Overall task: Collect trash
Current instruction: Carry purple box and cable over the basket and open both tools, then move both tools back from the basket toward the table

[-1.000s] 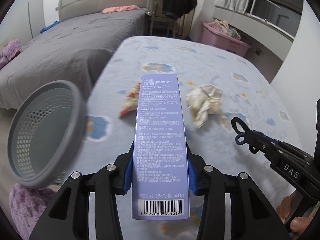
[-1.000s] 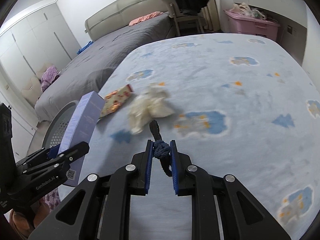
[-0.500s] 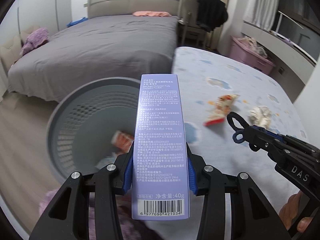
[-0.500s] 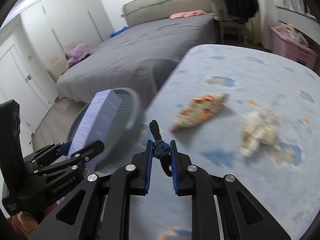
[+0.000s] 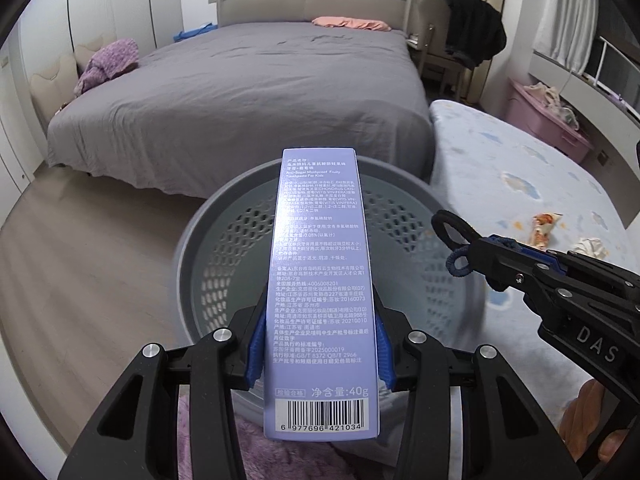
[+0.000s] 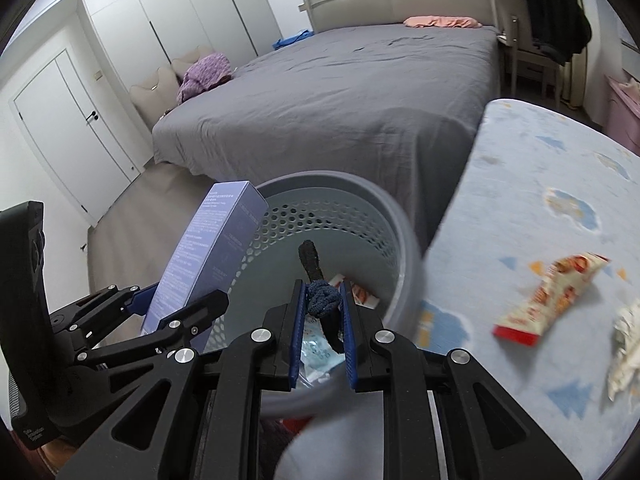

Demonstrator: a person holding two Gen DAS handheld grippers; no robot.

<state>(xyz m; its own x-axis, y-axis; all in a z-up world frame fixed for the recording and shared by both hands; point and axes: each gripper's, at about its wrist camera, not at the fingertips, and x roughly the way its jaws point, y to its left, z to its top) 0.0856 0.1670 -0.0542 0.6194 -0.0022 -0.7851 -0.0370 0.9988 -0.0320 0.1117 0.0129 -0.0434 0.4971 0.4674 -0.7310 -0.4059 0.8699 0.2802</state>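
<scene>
Toothpaste packaging, a tall lilac cardboard box [image 5: 323, 292] printed with small text and a barcode, is clenched between the blue-padded jaws of the left gripper [image 5: 320, 354], its far end reaching out over the round grey perforated plastic waste basket [image 5: 224, 240]. In the right wrist view the same box [image 6: 208, 256] tilts over the basket's near-left rim [image 6: 404, 236]. The right gripper [image 6: 322, 336] has its jaws closed on a dark blue knotted elastic hair tie [image 6: 320, 300], whose black loop sticks up and forward above the basket opening; from the left view that tie [image 5: 454, 244] juts from the gripper tip over the basket's right side. Inside the basket lie a red-and-white wrapper [image 6: 360, 294] and some pale blue plastic packaging [image 6: 318, 354]. To the right, on the light blue cloud-patterned bed cover [image 6: 560, 184], rest a red-and-yellow printed snack packet [image 6: 548, 298] and, just beside it at the frame edge, a crumpled white paper tissue [image 6: 626, 340]. A large bed with a grey sheet [image 5: 256, 92] stands behind the basket.
</scene>
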